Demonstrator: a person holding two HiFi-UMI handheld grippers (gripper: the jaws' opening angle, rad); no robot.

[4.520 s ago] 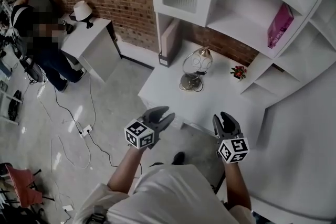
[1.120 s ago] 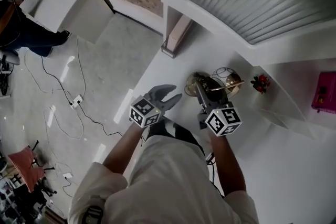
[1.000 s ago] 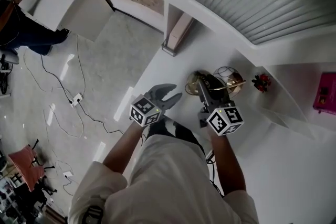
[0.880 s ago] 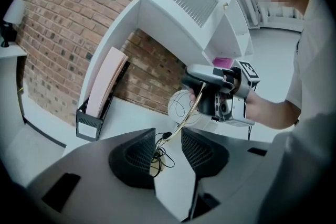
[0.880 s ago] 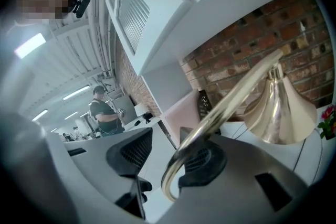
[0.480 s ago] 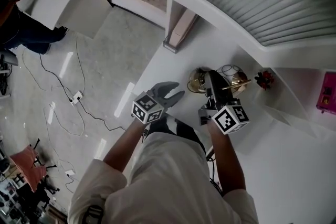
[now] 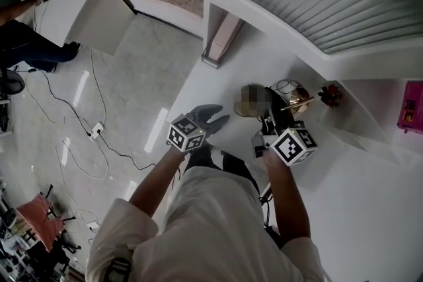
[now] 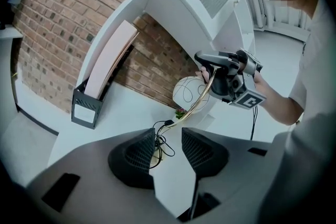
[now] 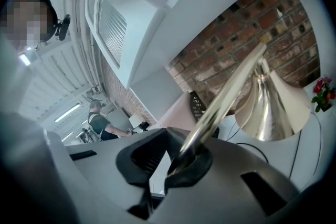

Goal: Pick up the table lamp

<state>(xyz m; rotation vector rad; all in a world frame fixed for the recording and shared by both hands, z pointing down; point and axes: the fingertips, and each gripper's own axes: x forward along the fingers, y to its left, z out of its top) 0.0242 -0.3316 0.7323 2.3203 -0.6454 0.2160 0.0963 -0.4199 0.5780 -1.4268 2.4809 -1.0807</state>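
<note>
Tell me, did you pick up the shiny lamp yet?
Almost. Done: the right gripper has just been closing and now pinches the lamp by its gold stem. In hand: that grip; the left gripper is open, empty, nearby. Left: lifting, since the lamp seems to sit on the white table.

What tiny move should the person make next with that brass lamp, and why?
Probably a slow, straight lift with the right gripper: its jaws have just closed on the brass stem of the table lamp. The left gripper hangs open and empty, so the right alone carries it. The cord lies looped on the desk, so lift gently.
</note>
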